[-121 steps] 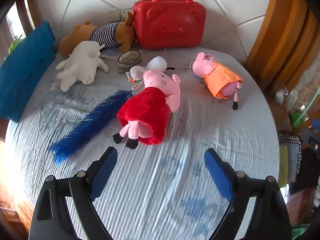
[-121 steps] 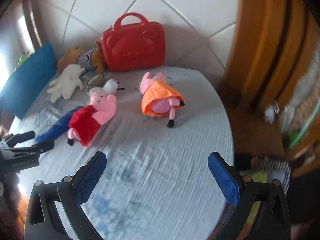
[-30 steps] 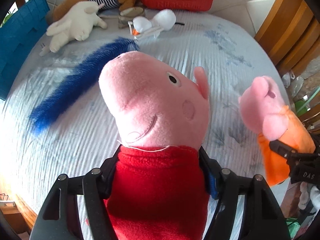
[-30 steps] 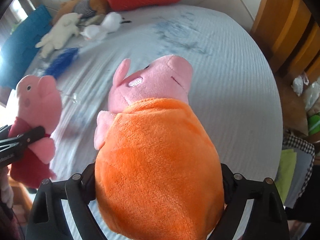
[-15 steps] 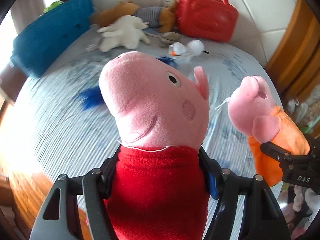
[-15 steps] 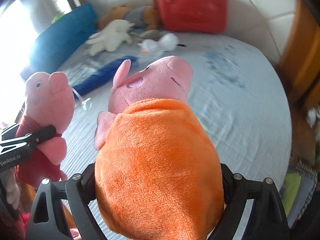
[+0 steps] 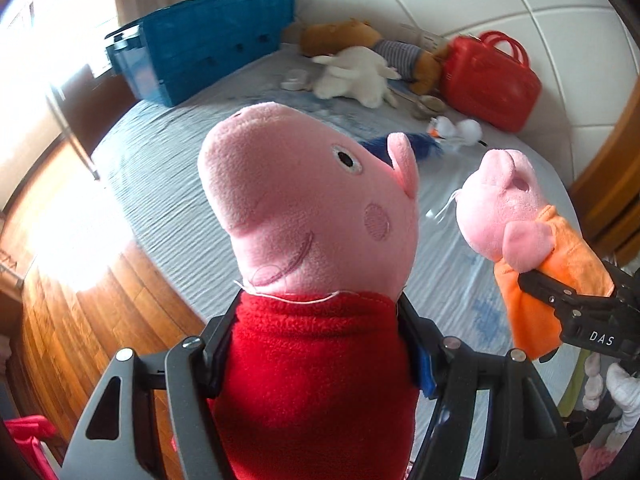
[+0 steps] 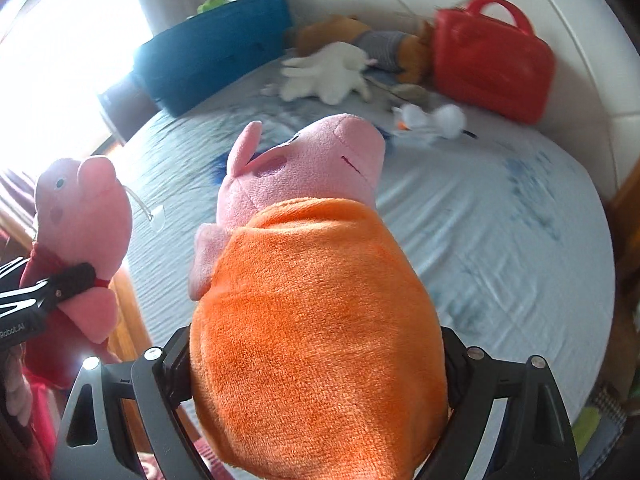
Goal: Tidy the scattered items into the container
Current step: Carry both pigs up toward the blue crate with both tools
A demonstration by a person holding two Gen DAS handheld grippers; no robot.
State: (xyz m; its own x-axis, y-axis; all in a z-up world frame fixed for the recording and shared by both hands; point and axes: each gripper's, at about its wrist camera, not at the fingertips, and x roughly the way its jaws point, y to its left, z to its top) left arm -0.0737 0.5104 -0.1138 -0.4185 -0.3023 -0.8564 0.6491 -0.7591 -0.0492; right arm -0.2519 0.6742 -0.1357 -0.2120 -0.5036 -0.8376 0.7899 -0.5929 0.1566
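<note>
My left gripper [image 7: 316,344] is shut on a pink pig plush in a red dress [image 7: 312,216], held up above the bed's near edge. My right gripper [image 8: 316,364] is shut on a pink pig plush in an orange dress [image 8: 316,320], held up beside it. Each plush also shows in the other view: the orange one [image 7: 520,220] at the right, the red one [image 8: 80,216] at the left. A blue storage crate [image 7: 208,36] stands at the far left of the bed, apart from both grippers.
On the bed [image 7: 168,168] lie a white plush [image 7: 352,76], a brown striped plush [image 7: 360,36], a red case [image 7: 492,84], a small white bird toy [image 7: 456,130], and a blue feathery duster [image 7: 416,144]. Wooden floor [image 7: 92,312] lies left.
Both grippers have swung left with their plushes still gripped. The blue crate now sits more toward the middle of both views, and more of the floor shows.
</note>
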